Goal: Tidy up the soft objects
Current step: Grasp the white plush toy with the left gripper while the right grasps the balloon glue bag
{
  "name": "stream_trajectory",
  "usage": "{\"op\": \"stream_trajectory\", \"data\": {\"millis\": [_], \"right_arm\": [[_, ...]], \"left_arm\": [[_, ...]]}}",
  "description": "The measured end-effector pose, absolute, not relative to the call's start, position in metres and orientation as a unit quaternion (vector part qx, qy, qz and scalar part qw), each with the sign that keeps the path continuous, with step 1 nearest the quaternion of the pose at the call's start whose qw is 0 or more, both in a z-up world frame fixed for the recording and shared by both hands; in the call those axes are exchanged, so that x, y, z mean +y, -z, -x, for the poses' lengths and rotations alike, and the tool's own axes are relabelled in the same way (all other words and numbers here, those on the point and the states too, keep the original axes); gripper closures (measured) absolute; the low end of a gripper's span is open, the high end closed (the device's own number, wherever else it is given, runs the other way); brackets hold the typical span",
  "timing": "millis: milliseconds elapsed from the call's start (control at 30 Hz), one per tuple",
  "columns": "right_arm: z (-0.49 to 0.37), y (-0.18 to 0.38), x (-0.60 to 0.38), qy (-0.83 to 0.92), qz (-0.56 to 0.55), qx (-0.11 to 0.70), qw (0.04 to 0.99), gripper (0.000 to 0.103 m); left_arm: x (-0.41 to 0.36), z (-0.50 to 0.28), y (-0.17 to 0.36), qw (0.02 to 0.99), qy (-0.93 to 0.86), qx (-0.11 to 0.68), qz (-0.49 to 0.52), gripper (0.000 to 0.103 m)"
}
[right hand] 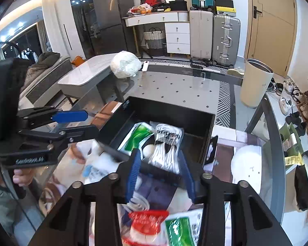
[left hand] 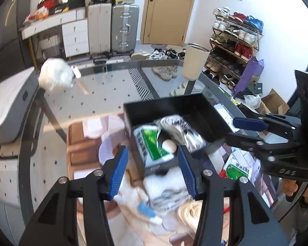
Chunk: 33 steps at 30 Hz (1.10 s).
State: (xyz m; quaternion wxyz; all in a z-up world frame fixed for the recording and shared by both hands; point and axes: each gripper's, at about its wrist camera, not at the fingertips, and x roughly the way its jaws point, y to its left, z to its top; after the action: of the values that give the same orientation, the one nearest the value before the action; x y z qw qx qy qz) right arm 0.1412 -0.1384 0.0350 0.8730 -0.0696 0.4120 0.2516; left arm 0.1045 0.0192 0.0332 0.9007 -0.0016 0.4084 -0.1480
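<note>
Both grippers, left [left hand: 153, 169] and right [right hand: 160, 174], hang partly open with nothing between the fingers. Just beyond, the black box [right hand: 207, 141] on the glass counter [right hand: 174, 86] holds a green pack [right hand: 137, 135] and white bundle [right hand: 168, 145]. Next, go for the loose packs nearest [right hand: 152, 223], gripping their middles.

Both shots are bright enough overall, daylight-ish on the white walls. The right wrist view has a row of ceiling lights [right hand: 14, 28] blown out at upper left. The glass tabletop [left hand: 113, 86] throws a lot of glare and reflections, so it reads washed out. Heavy fisheye: the door [left hand: 170, 10] and suitcases [right hand: 213, 37] bow, and the corners go black. Motion blur smears the packs in the black box [left hand: 195, 110] and the stuff beneath the glass; the far room stays sharper.
</note>
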Motion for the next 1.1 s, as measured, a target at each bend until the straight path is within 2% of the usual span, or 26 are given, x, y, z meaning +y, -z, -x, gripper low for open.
{"op": "stream_trajectory", "data": {"millis": [100, 500, 833, 1100], "right_arm": [[-0.128, -0.037, -0.143, -0.262, 0.066, 0.415, 0.869, 0.055], [-0.091, 0.009, -0.149, -0.276, 0.094, 0.471, 0.833, 0.054], [-0.088, 0.027, -0.153, -0.28, 0.102, 0.494, 0.817, 0.054], [-0.09, 0.032, -0.147, -0.284, 0.112, 0.502, 0.809, 0.054]], "left_arm": [[0.028, -0.096, -0.028, 0.895, 0.144, 0.421, 0.02, 0.053], [0.034, -0.076, 0.021, 0.87, 0.13, 0.476, 0.0, 0.052], [0.055, -0.081, 0.028, 0.867, 0.117, 0.483, 0.044, 0.051], [0.055, -0.091, 0.039, 0.864, 0.09, 0.494, 0.026, 0.051]]}}
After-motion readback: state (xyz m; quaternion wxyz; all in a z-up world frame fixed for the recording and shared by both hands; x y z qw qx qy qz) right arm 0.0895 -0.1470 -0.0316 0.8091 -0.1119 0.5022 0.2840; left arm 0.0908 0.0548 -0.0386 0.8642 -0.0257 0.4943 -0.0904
